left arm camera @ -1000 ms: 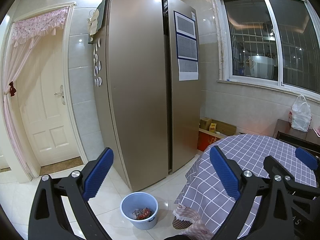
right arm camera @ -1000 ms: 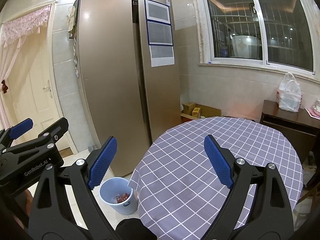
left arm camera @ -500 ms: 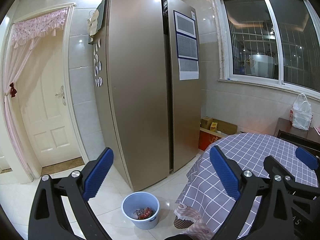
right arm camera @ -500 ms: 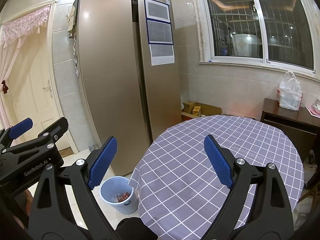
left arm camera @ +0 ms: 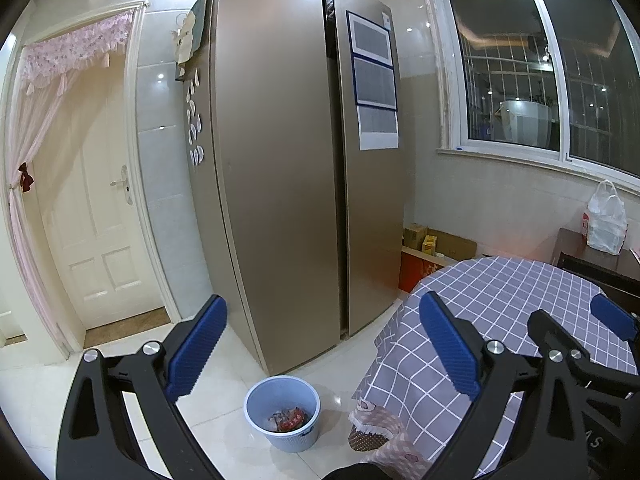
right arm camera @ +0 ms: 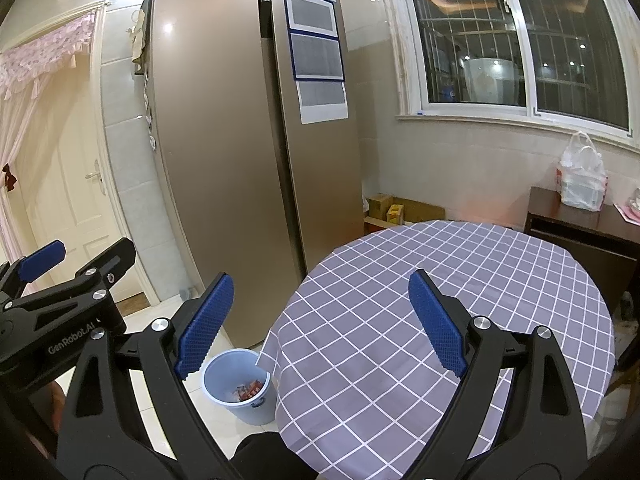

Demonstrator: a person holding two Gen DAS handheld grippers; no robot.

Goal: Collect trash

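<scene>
1. Trash: crumpled wrappers, red and pale (left arm camera: 289, 418), lie in the bottom of a round light-blue plastic bin (left arm camera: 282, 436). In the right wrist view the same wrappers (right arm camera: 247, 389) show inside the bin (right arm camera: 240, 390).
2. The bin stands upright on the pale glossy tiled floor (left arm camera: 224, 364), in front of the tall bronze two-door refrigerator (left arm camera: 288, 160) and just beside the hanging edge of the tablecloth.
3. Surface: a round table under a lilac cloth with a white grid (right arm camera: 440, 320). No loose item shows on the visible cloth.
4. Left gripper (left arm camera: 320, 344): black frame, blue ribbed pads. The jaws stand wide apart with nothing between them. It hangs in the air above the floor, with the bin below it in view.
5. Right gripper (right arm camera: 320, 320): same build. The jaws are spread wide and hold nothing. It hovers over the near edge of the surface, apart from the cloth.
6. Each gripper appears at the margin of the other's view; they are side by side and not touching.
7. A patterned pink seat cushion with a frilled edge (left arm camera: 376, 424) sits low beside the surface, near the bin.
8. A white plastic bag (right arm camera: 582, 176) rests on a dark wooden side cabinet (right arm camera: 580, 224) under the window (right arm camera: 520, 40).
9. Cardboard boxes (left arm camera: 436, 242) sit by the wall between the refrigerator and the surface.
10. A white panelled door (left arm camera: 92, 220) with a pink lace curtain (left arm camera: 72, 52) is at the left.
</scene>
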